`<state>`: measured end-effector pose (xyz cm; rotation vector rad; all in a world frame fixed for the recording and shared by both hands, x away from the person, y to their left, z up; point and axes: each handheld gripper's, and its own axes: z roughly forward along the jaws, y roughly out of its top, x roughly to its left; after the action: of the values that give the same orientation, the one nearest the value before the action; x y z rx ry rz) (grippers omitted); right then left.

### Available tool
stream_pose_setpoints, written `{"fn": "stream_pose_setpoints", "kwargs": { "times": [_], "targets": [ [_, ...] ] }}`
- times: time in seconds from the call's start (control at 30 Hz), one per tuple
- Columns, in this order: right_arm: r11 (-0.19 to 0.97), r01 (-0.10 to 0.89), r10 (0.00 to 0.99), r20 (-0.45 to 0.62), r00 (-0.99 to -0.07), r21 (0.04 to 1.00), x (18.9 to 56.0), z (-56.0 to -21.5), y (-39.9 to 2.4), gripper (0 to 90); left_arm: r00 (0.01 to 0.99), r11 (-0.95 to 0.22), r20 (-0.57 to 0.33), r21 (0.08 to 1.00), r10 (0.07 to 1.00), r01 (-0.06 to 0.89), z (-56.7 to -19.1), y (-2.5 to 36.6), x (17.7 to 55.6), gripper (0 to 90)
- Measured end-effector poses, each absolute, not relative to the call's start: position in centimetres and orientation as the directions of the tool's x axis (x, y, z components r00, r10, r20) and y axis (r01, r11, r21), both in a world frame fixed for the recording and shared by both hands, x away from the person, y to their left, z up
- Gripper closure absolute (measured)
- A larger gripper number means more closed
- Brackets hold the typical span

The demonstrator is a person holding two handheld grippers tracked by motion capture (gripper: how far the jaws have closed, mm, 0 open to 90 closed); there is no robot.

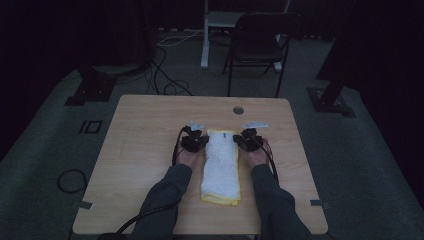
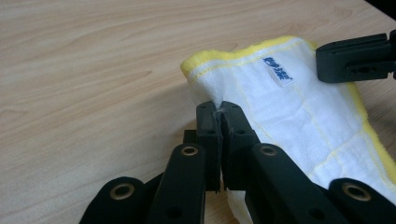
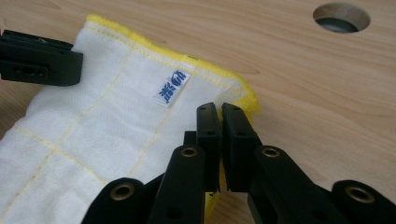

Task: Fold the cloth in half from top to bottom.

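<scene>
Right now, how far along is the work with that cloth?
The cloth already lies folded into a long narrow strip on the table. In hand: the left gripper is shut on the cloth's edge near one far corner, and the right gripper is shut on the edge at the other far corner. What seems left is to lift that far end and fold it toward the near end, which still lies flat.

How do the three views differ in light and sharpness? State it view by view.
High view: dim and underexposed, the room behind nearly black, the white cloth the brightest patch on the table. Left gripper view: bright and even, the cloth's label sharp, the left gripper crisp at its tips and softer toward the bottom edge. Right gripper view: equally bright, the right gripper sharp, the table's hole slightly soft.
</scene>
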<state>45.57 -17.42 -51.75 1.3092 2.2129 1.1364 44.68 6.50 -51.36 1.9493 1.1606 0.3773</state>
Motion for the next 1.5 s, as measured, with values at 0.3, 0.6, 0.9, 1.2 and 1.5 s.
{"fn": "stream_pose_setpoints", "kwargs": {
  "times": [0.3,0.6,0.9,1.2,1.5],
  "targets": [
    [0.256,0.560,0.845,0.099,-0.525,0.787,45.4,-50.9,-17.6,87.3,0.541,-0.242,-0.131,0.790,0.831,0.563,-50.6,6.5,44.6,88.0],
    [0.250,0.538,0.844,0.092,-0.529,0.805,45.1,-49.9,-17.7,87.3,0.551,-0.243,-0.119,0.807,0.826,0.539,-49.7,6.6,44.5,88.0],
    [0.238,0.519,0.838,0.097,-0.537,0.821,44.2,-49.4,-18.0,87.3,0.575,-0.263,-0.091,0.824,0.813,0.502,-48.9,6.5,43.6,87.9],
    [0.246,0.497,0.828,0.086,-0.554,0.832,43.1,-48.9,-18.1,87.3,0.587,-0.267,-0.083,0.833,0.805,0.484,-48.6,6.8,42.5,87.9],
    [0.255,0.480,0.816,0.079,-0.573,0.839,41.7,-48.6,-18.0,87.2,0.590,-0.256,-0.094,0.838,0.802,0.482,-48.5,7.3,41.3,87.9]
  ]
}}
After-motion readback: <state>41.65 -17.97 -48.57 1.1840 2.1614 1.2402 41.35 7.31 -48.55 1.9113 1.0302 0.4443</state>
